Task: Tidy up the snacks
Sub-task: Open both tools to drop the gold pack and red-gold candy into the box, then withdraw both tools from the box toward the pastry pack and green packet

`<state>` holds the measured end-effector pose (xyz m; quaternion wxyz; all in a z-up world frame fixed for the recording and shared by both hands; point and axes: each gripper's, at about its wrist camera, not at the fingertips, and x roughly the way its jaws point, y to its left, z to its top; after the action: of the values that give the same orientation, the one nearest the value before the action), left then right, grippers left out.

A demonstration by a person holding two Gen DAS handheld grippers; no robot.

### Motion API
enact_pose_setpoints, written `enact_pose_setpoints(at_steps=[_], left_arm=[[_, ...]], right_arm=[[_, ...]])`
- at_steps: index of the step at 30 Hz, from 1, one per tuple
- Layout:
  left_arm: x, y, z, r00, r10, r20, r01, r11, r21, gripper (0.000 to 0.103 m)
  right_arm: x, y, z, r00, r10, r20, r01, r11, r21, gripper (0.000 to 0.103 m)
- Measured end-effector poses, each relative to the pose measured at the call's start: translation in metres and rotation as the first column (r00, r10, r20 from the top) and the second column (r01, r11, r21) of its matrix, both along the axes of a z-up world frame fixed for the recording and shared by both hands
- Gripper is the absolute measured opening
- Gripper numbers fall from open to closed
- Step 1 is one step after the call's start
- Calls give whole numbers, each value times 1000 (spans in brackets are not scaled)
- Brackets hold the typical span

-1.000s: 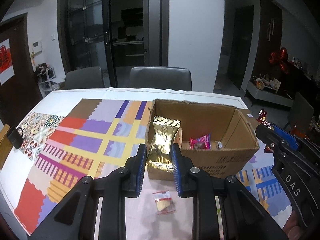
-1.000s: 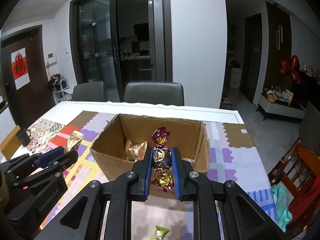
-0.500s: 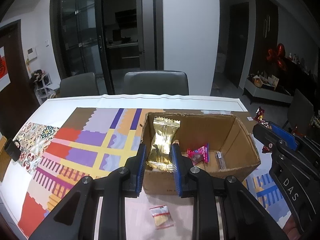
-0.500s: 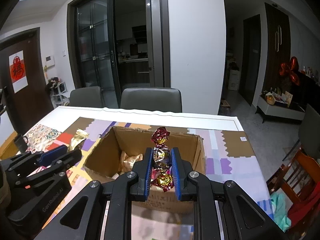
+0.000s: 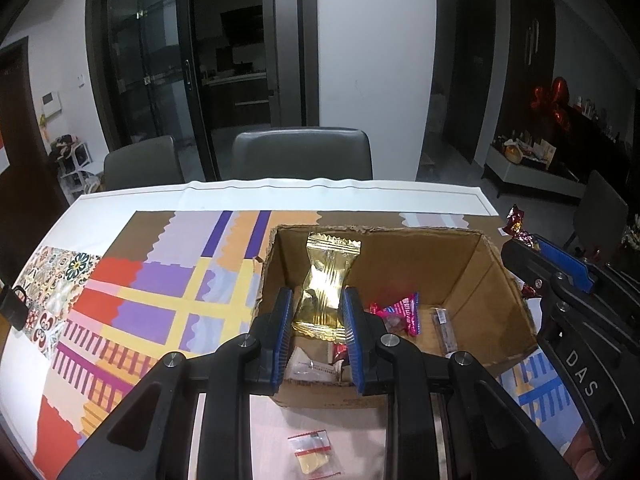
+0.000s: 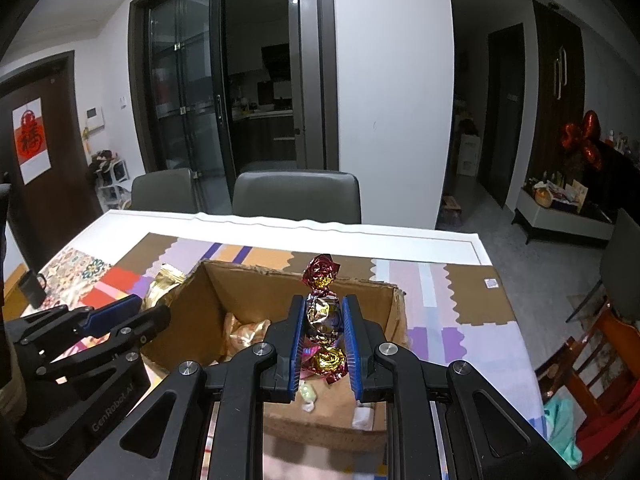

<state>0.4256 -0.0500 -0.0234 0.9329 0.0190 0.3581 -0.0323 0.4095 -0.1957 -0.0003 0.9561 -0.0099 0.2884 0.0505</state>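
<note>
An open cardboard box (image 5: 492, 276) (image 6: 224, 288) stands on the table. My left gripper (image 5: 318, 308) is shut on a gold foil snack packet (image 5: 326, 280), held upright above the box's near left part. My right gripper (image 6: 323, 320) is shut on a twisted foil candy (image 6: 322, 312) in red, silver and gold, above the box's near edge. Inside the box lie a pink wrapped snack (image 5: 400, 314), a dark bar (image 5: 444, 326) and a gold packet (image 6: 242, 330). Each gripper shows at the edge of the other's view.
A small clear bag with a red strip (image 5: 316, 454) lies on the table in front of the box. A patterned cloth (image 5: 160, 280) covers the table. Two grey chairs (image 5: 302, 152) stand at the far side. A dark mug (image 5: 12, 306) sits at the left edge.
Both grippers have moved forward over the box with their snacks still held. The box now looks larger and more of its inside shows.
</note>
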Motion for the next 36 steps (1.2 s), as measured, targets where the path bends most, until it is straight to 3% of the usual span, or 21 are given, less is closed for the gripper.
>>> enact_pose_setpoints(at_steps=[11, 14, 16, 17, 18, 21, 27, 36], left_arm=[[13, -1, -17, 999, 9, -44, -9, 1000, 1, 27], [12, 1, -17, 999, 20, -46, -21, 1000, -10, 35], [10, 2, -16, 999, 33, -38, -33, 999, -6, 53], [8, 3, -14, 999, 36, -30, -36, 999, -9, 62], [7, 3, -13, 999, 40, -23, -40, 999, -9, 63], [4, 4, -11, 998, 51, -21, -51, 999, -2, 66], [-7, 9, -3, 998, 68, -3, -68, 998, -2, 77], [-29, 17, 15, 996, 83, 31, -83, 997, -4, 79]], right_arm=[[17, 1, -14, 999, 26, -28, -26, 1000, -5, 20], [18, -1, -15, 999, 28, -30, -28, 1000, 3, 22], [18, -3, -14, 999, 19, -26, -19, 1000, 5, 40], [17, -5, -13, 1000, 11, -18, -10, 1000, 8, 53], [15, -7, -11, 1000, 2, -6, -2, 1000, 9, 63], [11, -9, -7, 1000, -20, 11, 20, 1000, 5, 73], [4, -11, 0, 999, -36, 22, 36, 999, 10, 75], [-17, -7, 15, 998, -34, 55, 34, 999, 11, 76]])
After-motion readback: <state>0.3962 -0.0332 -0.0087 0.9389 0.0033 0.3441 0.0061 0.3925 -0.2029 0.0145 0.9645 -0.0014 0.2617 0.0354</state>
